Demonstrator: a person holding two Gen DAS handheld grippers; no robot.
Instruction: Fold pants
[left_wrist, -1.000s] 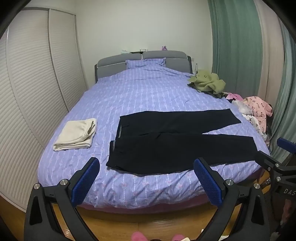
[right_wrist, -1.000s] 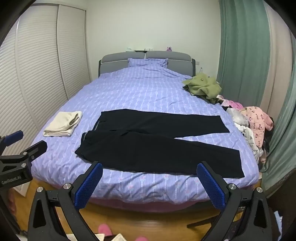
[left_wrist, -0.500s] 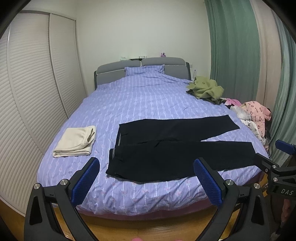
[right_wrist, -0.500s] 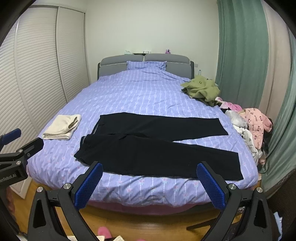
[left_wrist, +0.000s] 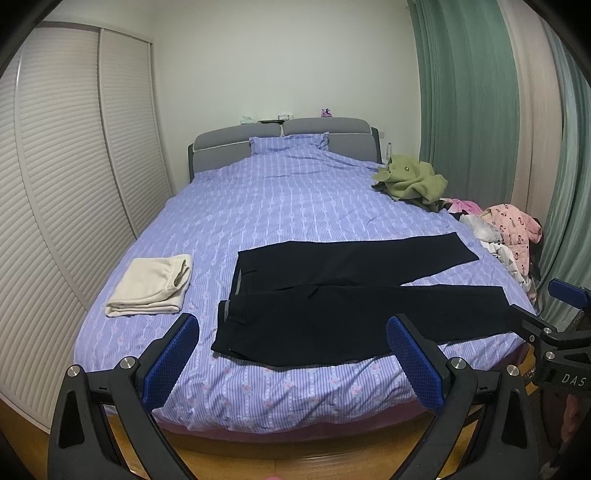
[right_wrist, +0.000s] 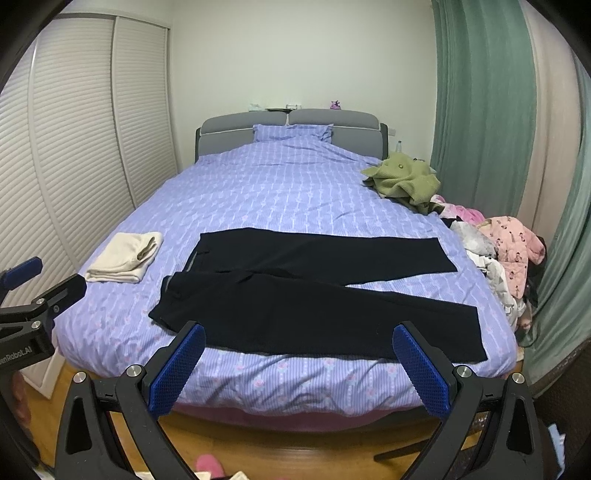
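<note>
1. While both tools hang off the near edge of the bed, the left gripper (left_wrist: 293, 354) has its blue-padded fingers (left_wrist: 170, 360) spread wide and grips nothing; in the right wrist view its black frame shows at the far left edge.
2. The right gripper (right_wrist: 298, 363) is likewise spread wide and empty, its blue pads (right_wrist: 421, 373) framing the near hem of the bedspread; part of it juts in at the right edge of the left wrist view.
3. The black pants (left_wrist: 343, 299) lie flat on the near part of the bed (left_wrist: 280, 192), waistband to the left, legs running right and splaying apart toward the cuffs; neither gripper touches them.
4. A folded cream garment (left_wrist: 151, 286) sits left of the waistband, apart from it.
5. Along the right edge of the bed lie an olive-green garment (right_wrist: 402, 179), farther back, and a pile of pink and white clothes (right_wrist: 506, 251), nearer.
6. A pillow (right_wrist: 293, 132) rests against the grey headboard (right_wrist: 236, 136) at the far end; small items on top of the headboard are too tiny to identify.
7. Slatted wardrobe doors (left_wrist: 55, 177) line the left wall, green curtains (right_wrist: 480, 103) the right.
</note>
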